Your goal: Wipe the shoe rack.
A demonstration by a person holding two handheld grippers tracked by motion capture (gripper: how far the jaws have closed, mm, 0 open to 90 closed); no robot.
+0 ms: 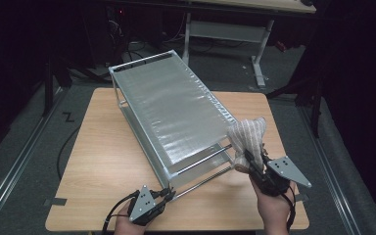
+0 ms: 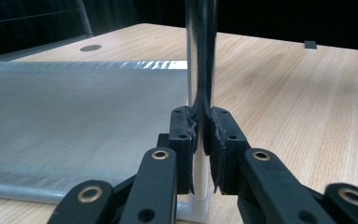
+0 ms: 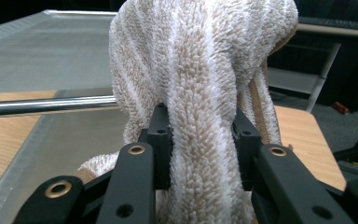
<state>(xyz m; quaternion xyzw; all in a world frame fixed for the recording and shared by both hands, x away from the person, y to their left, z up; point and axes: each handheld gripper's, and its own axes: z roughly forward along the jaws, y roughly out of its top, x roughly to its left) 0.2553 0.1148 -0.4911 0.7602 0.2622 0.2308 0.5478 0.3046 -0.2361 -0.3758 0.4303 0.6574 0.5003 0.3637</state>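
Observation:
A metal two-tier rack (image 1: 171, 112) with mesh shelves lies tilted across the wooden table (image 1: 103, 156). My left gripper (image 1: 169, 194) at the front of the table is shut on one of the rack's chrome legs (image 2: 200, 56); the pads (image 2: 184, 135) pinch the rod from both sides. A beige and white striped towel (image 1: 247, 139) is bunched at the rack's right end. My right gripper (image 1: 252, 164) is shut on that towel (image 3: 205, 93), its jaws squeezing the thick folds. A chrome rail (image 3: 42, 106) of the rack runs just behind the towel.
The table edge runs close in front of both hands. A white-framed desk (image 1: 235, 29) stands on the floor beyond the table. A small round hole (image 2: 91, 47) marks the tabletop on its far side. Bare wood lies left of the rack.

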